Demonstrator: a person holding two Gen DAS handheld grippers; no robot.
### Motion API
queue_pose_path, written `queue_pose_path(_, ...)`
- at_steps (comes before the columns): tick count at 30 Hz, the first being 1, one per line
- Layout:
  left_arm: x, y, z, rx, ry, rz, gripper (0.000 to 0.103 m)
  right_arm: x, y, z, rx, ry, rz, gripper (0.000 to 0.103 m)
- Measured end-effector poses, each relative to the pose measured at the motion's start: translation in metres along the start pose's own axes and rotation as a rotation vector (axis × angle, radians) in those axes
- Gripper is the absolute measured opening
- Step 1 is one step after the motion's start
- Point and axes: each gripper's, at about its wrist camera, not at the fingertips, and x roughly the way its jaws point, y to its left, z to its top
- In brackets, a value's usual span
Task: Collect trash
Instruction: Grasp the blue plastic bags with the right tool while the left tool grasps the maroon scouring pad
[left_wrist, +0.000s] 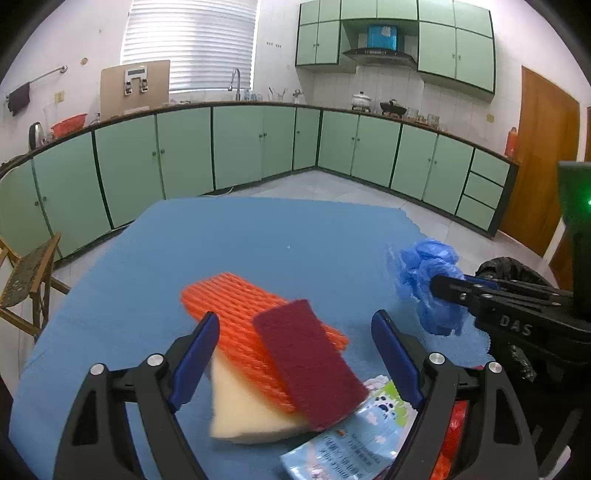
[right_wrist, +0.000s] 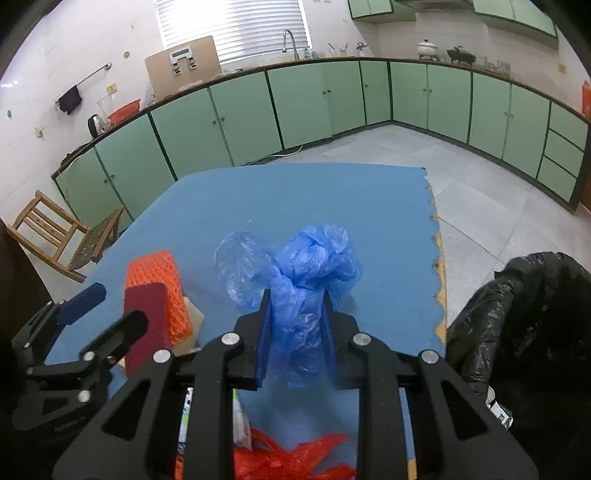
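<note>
Blue crumpled plastic bag (right_wrist: 310, 280) sits clamped between my right fingers (right_wrist: 295, 314); the two blades are drawn close together and press on its lower bunch, while the knotted upper mass bulges out past the tips. A thinner, clearer flap of the same plastic trails to its left over the blue foam mat (right_wrist: 332, 192) covering the bench. Whether the bag's bottom touches the mat, I cannot tell.

My left fingers (left_wrist: 295, 354) stand wide apart and hold nothing. Between them, on the mat, lies a stack: an orange ribbed foam net sleeve (left_wrist: 236, 310), a dark red rectangular scouring pad (left_wrist: 310, 362) lying tilted across it, and a cream-white foam block (left_wrist: 240, 410) underneath both. A light blue printed plastic wrapper (left_wrist: 351, 439) lies just beside the stack, near the right-hand blade, partly under the pad's corner.

From the left wrist view, the right fingers reach in from the right edge with the blue bag at their tip, near but apart from the stack.

At the lower edge of the right wrist view, a red crumpled plastic bag (right_wrist: 295, 458) lies on the mat. A bin lined with a black plastic bag (right_wrist: 517, 317) stands just beside the bench's right edge.
</note>
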Motion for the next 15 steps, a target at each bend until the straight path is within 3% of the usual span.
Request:
queue_pose_path(7, 0.014, -0.012, -0.003, 0.019, 0.04, 0.034, 0.082, -0.001, -0.01, -0.008, 0.017, 0.004, 0.003, 0.023)
queue_pose_path(10, 0.02, -0.013, -0.003, 0.024, 0.058, 0.038, 0.076, 0.001, -0.012, -0.009, 0.025, 0.008, 0.002, 0.023)
queue_pose_path(15, 0.026, -0.014, -0.003, 0.027, 0.085, 0.056, 0.048, 0.003, -0.015, -0.01, 0.037, 0.014, 0.001, 0.023)
